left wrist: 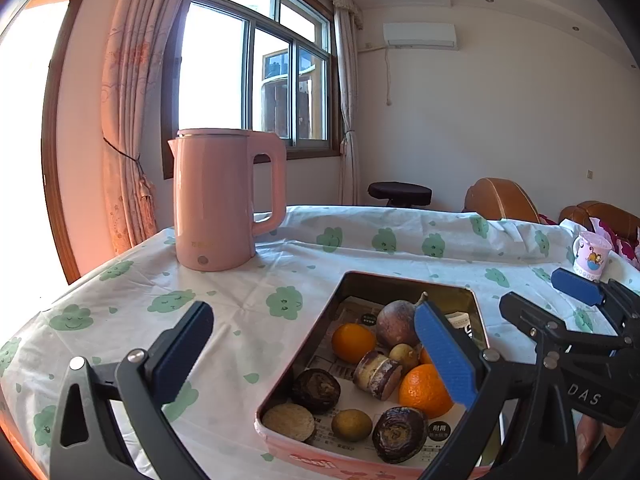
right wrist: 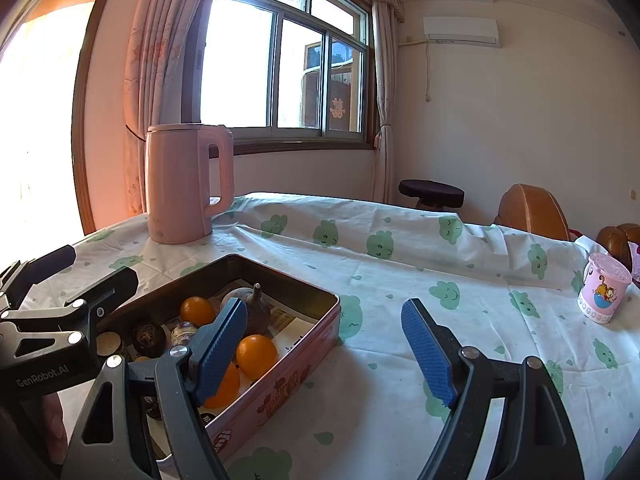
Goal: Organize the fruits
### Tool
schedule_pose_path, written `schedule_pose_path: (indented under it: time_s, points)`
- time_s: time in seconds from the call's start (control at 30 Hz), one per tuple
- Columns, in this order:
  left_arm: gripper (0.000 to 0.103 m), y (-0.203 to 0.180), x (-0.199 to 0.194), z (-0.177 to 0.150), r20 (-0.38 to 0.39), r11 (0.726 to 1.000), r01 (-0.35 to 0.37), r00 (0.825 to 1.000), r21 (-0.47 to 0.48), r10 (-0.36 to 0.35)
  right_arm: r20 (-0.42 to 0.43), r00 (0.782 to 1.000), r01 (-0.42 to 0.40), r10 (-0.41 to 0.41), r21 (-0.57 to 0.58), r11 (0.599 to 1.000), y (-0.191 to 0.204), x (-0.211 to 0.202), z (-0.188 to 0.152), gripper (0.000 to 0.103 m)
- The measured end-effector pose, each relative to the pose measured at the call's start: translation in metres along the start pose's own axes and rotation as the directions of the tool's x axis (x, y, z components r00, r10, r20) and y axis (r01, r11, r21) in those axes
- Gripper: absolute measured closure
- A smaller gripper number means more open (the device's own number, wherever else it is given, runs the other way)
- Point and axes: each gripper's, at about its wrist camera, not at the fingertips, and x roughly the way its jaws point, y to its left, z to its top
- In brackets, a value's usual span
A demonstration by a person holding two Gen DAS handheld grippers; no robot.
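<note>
Left wrist view is showing the pink rectangular metal tin sitting on the cloth-covered counter, holding round orange citrus fruits among darker ones. Both the left tool and right tool are hanging wide open, holding nothing. Those oranges are looking firm, light and smooth-skinned, so pinching across the widest part is probably suiting them best.

Strong daylight pours through the window far beyond the claws and up to their left, blowing its panes and the left edge of both views out to featureless white, with an orange-pink flare bleeding over the curtain there. The tablecloth ahead of the fingers is evenly lit and sharp, with soft shadows lying toward the camera under the kettle and the tin. Fisheye bending curves frames and walls, and the corners fall to black.
</note>
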Motion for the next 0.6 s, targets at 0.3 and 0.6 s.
schedule_pose_path:
  time_s: [0.3,0.6]
  points:
    - [0.000,0.0006,0.0007,-0.0002,-0.002,1.000,-0.015,1.000,-0.013,0.015,-0.005,1.000,0.002,-0.002,-0.002,1.000,-0.0006,0.0018,-0.0007,0.022]
    - [0.000,-0.0003,-0.0008,-0.0006,0.006,1.000,-0.008,1.000,-0.001,0.008,0.005,1.000,0.001,-0.001,0.010,1.000,-0.0037,0.0002,-0.0015,0.022]
